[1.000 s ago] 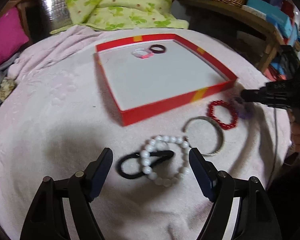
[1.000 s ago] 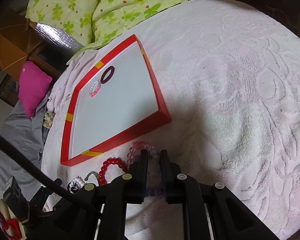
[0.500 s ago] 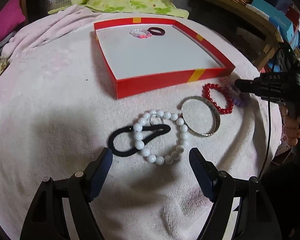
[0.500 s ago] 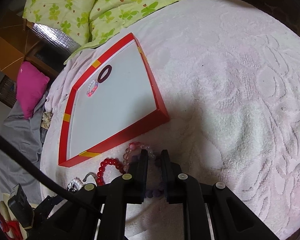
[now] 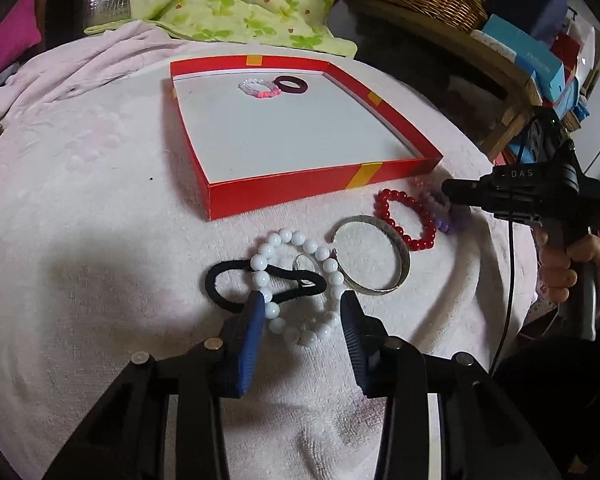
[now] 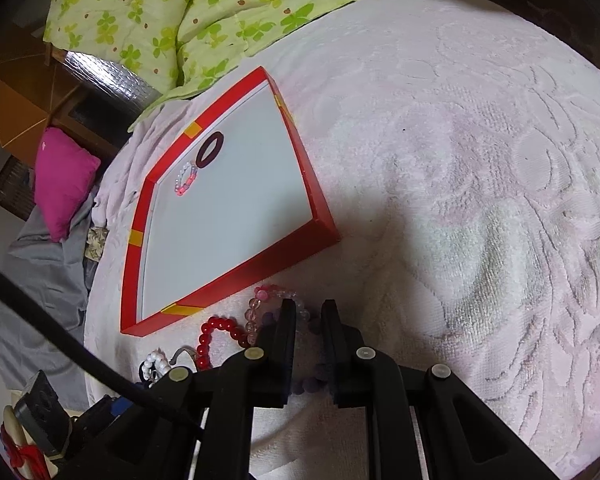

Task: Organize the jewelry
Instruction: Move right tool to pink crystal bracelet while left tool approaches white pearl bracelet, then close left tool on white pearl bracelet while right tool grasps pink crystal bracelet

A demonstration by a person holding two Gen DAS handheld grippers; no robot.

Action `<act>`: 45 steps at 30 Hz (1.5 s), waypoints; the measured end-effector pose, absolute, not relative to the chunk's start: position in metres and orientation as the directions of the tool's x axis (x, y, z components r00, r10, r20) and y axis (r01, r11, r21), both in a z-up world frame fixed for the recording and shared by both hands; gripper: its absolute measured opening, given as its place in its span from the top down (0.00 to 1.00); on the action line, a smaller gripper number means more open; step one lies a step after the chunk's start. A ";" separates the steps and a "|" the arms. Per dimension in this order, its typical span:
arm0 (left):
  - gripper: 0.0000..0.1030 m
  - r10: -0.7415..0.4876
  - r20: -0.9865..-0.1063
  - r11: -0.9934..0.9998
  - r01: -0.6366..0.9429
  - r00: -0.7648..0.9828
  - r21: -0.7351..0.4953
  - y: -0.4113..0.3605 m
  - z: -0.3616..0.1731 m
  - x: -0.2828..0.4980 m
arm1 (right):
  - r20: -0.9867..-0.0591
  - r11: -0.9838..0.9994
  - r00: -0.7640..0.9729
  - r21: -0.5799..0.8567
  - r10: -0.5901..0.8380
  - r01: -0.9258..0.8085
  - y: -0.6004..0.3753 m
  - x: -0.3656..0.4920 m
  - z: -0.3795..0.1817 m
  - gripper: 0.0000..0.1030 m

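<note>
White pearl bracelet (image 5: 300, 292) lies flat between the left hand-held gripper (image 5: 302, 312) fingers, which have just been closing, pads not yet pressing; long axis runs away from them, across a black hair tie (image 5: 260, 284). Right hand-held gripper (image 6: 308, 312) nearly together on a purple-pink bead bracelet (image 6: 276, 300), partly hidden.

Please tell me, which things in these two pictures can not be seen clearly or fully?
- Left wrist view: the purple bead bracelet is mostly hidden behind the right gripper.
- Left wrist view: whether the left gripper, whose jaws have just been closing, already presses the white bead bracelet is unclear.
- Right wrist view: the silver bangle is almost fully covered by the gripper body.
</note>
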State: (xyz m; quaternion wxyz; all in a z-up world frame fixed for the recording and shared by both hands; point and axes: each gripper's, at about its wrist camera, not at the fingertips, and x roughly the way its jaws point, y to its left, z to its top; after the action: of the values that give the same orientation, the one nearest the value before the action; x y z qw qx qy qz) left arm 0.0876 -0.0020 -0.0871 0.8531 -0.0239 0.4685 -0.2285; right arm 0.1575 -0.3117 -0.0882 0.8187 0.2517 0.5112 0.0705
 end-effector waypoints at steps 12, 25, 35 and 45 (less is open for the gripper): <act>0.63 -0.437 -0.782 0.891 0.331 0.444 -0.310 0.006 -0.095 0.104 | -0.805 0.866 0.464 0.480 0.371 0.140 -0.311 0.158 -0.088 0.85; 0.78 -0.500 -0.751 0.854 0.386 0.431 -0.347 0.005 -0.091 0.104 | -0.710 0.767 0.507 0.627 0.490 0.137 -0.342 0.153 -0.082 0.85; 0.78 -0.523 -0.738 0.837 0.422 0.427 -0.349 -0.004 -0.085 0.098 | -0.720 0.793 0.502 0.600 0.480 0.102 -0.322 0.158 -0.078 0.64; 0.74 -0.510 -0.749 0.846 0.403 0.423 -0.348 0.003 -0.088 0.097 | -0.833 0.943 0.480 0.331 0.274 0.036 -0.292 0.174 -0.088 0.88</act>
State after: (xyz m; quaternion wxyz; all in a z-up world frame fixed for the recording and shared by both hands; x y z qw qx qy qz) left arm 0.0968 0.0026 -0.0885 0.8415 -0.0576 0.4637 -0.2712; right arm 0.1742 -0.2921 -0.0880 0.8465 0.1536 0.5050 0.0702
